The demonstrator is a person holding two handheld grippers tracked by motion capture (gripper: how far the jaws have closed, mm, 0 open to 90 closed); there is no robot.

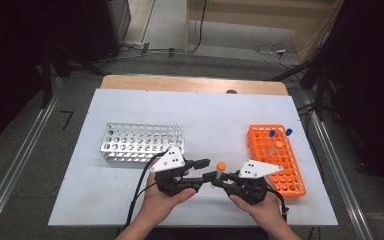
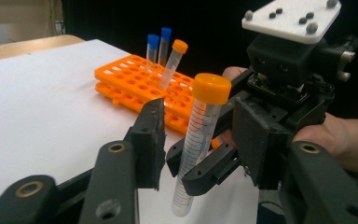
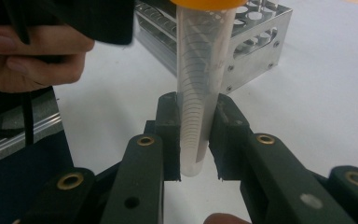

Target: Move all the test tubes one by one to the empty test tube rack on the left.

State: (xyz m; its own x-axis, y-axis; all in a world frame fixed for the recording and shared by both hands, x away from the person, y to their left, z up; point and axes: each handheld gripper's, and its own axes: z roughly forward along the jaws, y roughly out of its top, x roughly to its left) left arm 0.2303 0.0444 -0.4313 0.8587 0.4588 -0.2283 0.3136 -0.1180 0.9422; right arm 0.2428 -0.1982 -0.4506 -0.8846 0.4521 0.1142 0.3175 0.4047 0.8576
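Left gripper (image 1: 202, 164) stands wide, jaws either side of the tube (image 2: 198, 140) but touching nothing, the orange cap (image 1: 221, 165) just ahead and between them. The tube stands near upright, slightly tilted, long axis across both sets of jaws. Right gripper (image 3: 194, 140) has it, clamped low on the barrel. Steel rack (image 1: 142, 141) lies beyond the left hand, orange rack (image 1: 280, 162) beside the right; open table between, table edge close behind both hands.
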